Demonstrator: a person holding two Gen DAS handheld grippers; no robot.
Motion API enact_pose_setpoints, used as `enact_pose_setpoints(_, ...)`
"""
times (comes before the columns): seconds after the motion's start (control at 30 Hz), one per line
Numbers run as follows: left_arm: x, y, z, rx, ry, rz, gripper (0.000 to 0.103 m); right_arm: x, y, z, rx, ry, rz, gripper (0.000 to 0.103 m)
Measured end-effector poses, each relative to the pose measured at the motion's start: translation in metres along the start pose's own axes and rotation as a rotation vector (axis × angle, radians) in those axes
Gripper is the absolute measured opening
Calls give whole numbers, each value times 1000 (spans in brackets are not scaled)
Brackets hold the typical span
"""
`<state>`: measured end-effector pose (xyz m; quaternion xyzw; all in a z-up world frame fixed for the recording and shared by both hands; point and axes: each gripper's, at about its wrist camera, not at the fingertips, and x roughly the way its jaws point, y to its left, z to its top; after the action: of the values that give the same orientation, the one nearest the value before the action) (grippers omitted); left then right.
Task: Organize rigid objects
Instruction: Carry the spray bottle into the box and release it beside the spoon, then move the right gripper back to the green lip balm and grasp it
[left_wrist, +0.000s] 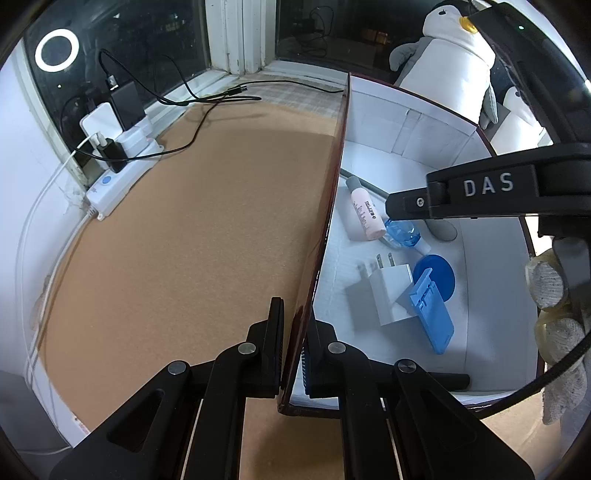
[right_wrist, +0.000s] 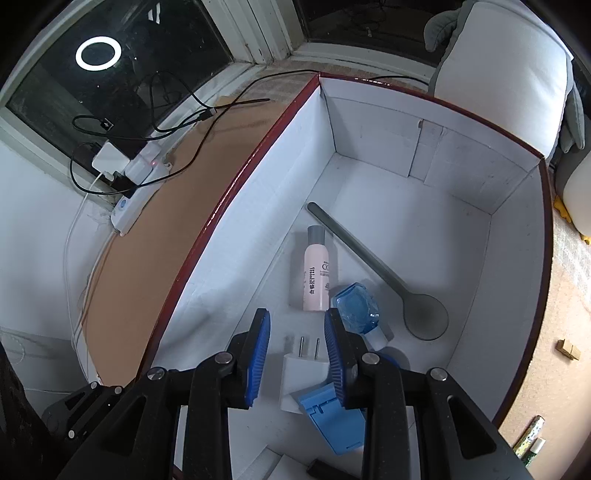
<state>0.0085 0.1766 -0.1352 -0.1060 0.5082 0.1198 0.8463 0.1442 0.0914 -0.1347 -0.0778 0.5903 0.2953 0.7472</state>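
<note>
A white box with a dark red rim (left_wrist: 334, 155) (right_wrist: 236, 184) stands on the brown table. In it lie a pink bottle (right_wrist: 316, 275) (left_wrist: 365, 216), a clear blue bottle (right_wrist: 356, 306) (left_wrist: 402, 232), a grey spoon (right_wrist: 384, 277), a white plug adapter (right_wrist: 304, 373) (left_wrist: 388, 291) and a blue plastic stand (right_wrist: 332, 417) (left_wrist: 430, 314). My left gripper (left_wrist: 295, 332) is shut on the box's left wall. My right gripper (right_wrist: 297, 336) is open and empty inside the box, above the adapter; it also shows in the left wrist view (left_wrist: 461, 195).
A white power strip with chargers and black cables (left_wrist: 118, 158) (right_wrist: 136, 177) lies at the table's far left by the window. A plush penguin (left_wrist: 454, 59) sits behind the box. Small items (right_wrist: 532, 439) lie on the table right of the box.
</note>
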Motion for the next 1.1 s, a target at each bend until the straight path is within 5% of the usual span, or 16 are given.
enact_pose_setpoints(0.63,15,-3,6,21,28,23,8,-98,-62,-52,116,-170,111,38)
enact_pose_setpoints(1.1,31,-3,11,27,59,38,9,-138,-204,-145,365,-190,-48,40)
